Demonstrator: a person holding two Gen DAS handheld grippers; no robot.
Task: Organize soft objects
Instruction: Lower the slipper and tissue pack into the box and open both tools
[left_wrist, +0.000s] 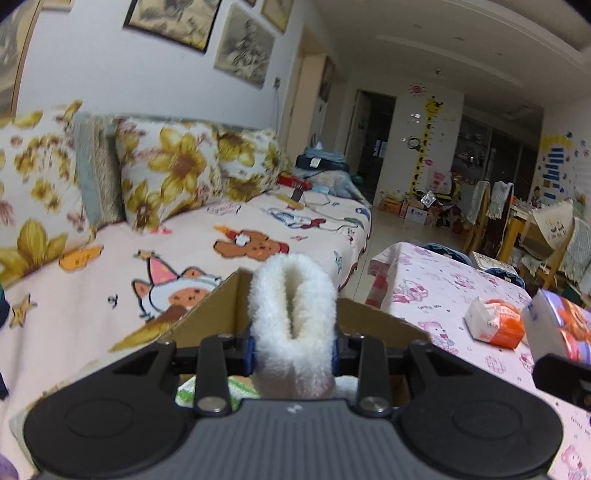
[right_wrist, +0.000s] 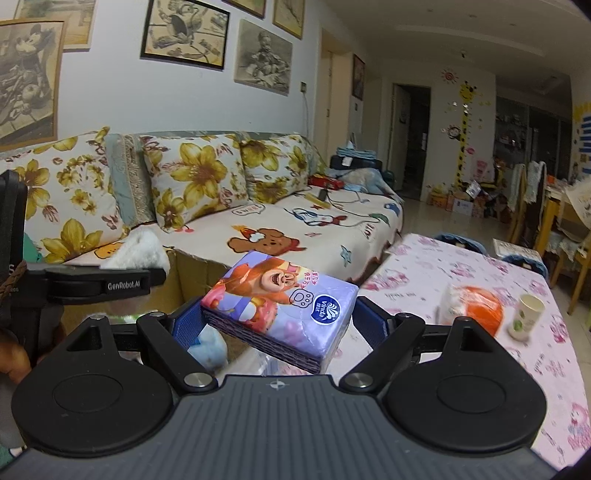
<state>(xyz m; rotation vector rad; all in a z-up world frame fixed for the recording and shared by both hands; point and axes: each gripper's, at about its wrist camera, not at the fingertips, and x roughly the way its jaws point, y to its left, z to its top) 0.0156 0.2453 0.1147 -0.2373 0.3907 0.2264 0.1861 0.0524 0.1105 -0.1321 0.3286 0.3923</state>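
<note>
A folded white fleece piece (left_wrist: 293, 314) sits pinched upright in the left tongs (left_wrist: 293, 350), above the open cardboard box (left_wrist: 218, 310) between the sofa (left_wrist: 184, 251) and the tabletop (left_wrist: 436, 288). The right tongs (right_wrist: 277, 325) clench a purple tissue pack (right_wrist: 280, 306), tilted, over the tabletop's near edge; the floor beyond lies open.
</note>
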